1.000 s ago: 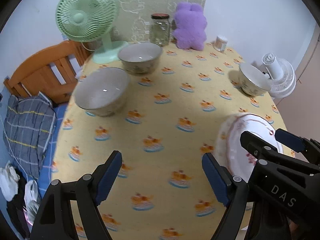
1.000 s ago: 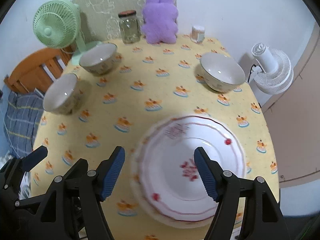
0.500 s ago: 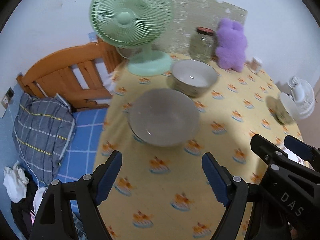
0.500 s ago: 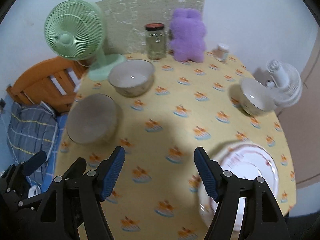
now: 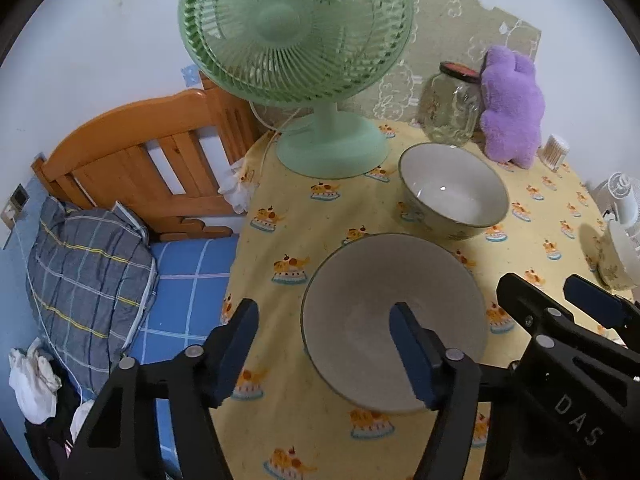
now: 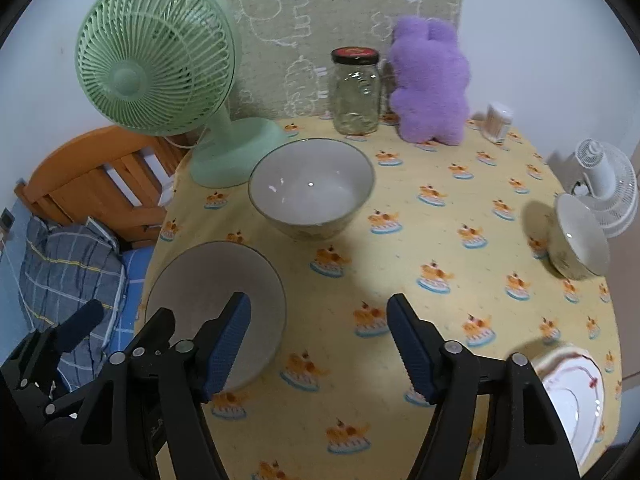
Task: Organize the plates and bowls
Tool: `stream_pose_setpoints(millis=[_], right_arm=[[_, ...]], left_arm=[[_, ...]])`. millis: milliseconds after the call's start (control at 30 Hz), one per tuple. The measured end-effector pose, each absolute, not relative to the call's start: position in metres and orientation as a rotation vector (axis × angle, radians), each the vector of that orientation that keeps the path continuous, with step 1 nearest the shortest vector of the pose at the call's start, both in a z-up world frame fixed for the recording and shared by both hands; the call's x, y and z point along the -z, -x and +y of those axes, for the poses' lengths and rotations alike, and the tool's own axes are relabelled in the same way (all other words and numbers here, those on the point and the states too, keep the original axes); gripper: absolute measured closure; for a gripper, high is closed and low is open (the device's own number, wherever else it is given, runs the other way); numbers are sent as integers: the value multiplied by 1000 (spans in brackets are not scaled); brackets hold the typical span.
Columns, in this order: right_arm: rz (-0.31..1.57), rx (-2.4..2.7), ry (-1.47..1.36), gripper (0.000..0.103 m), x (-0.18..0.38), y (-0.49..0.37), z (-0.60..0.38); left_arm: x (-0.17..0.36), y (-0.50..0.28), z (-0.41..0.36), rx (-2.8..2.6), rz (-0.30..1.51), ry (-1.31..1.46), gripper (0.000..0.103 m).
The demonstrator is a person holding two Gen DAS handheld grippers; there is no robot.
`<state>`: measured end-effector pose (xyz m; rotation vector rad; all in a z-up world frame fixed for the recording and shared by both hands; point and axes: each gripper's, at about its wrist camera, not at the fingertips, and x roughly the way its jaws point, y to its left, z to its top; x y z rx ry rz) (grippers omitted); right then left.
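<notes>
Bowls not yet gathered, both grippers empty.

Left wrist view: the left gripper (image 5: 326, 344), jaws apart, hovers at the near bowl (image 5: 394, 320), one finger over its rim; a second bowl (image 5: 454, 190) stands behind.
Right wrist view: the right gripper (image 6: 320, 340) gapes above the tablecloth (image 6: 420, 240); a third bowl (image 6: 578, 244) and plate (image 6: 576, 396) sit well apart.

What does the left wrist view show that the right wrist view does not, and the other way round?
Only the left wrist view shows the white clothes heaped on the floor beside the bed.

Only the right wrist view shows the stacked plates at the table's near right edge.

Both show the near bowl, the middle bowl, the far right bowl, the green fan, the jar, the purple plush, and the open left gripper and right gripper.
</notes>
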<state>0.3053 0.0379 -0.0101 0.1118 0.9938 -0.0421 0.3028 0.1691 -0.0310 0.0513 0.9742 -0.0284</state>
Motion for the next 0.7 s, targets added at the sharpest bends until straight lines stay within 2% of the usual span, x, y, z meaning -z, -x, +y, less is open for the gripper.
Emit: stream_pose_setpoints(millis=[100, 300, 500, 700], right_arm=[[1022, 34, -111, 40, 23, -318, 45], [1069, 8, -103, 59, 43, -336, 56], [1092, -30, -101, 78, 53, -345, 65], [1093, -23, -100, 79, 54, -348, 66]], left_arm=[[44, -313, 168, 42, 1004, -49, 51], [62, -326, 166, 52, 1052, -52, 64], [70, -332, 167, 43, 1076, -69, 73], [70, -336, 167, 32, 1079, -71, 75]])
